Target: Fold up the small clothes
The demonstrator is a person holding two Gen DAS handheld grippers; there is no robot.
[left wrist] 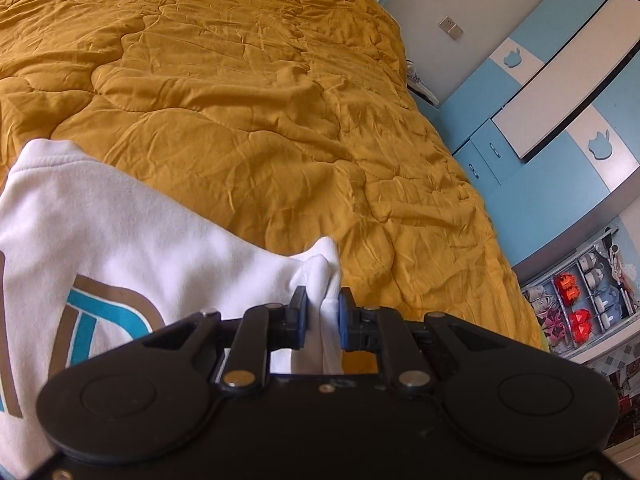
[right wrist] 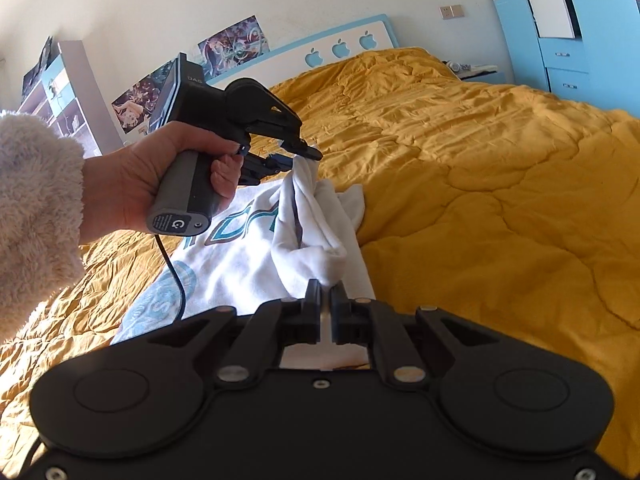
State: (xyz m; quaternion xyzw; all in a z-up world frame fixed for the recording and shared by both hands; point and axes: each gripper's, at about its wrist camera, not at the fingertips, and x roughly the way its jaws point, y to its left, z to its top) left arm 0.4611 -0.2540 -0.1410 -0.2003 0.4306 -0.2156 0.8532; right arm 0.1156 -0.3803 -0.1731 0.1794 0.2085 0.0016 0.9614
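Folding has barely begun: your left tongs (left wrist: 323,312) and right tongs (right wrist: 326,300) each pinch the white shirt's (right wrist: 240,264) bunched edge, lower-left over the bed (right wrist: 480,168), unfolded.

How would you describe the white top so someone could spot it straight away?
Start at the mustard quilt covering the bed. On it lies the white top, the only white cloth there, printed with teal and brown lettering, one edge bunched and lifted.

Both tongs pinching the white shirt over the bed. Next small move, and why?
Probably lower both together to lay the lifted edge across the white shirt: left tongs and right tongs each clamp bunched fabric, the rest lying on the yellow quilt.
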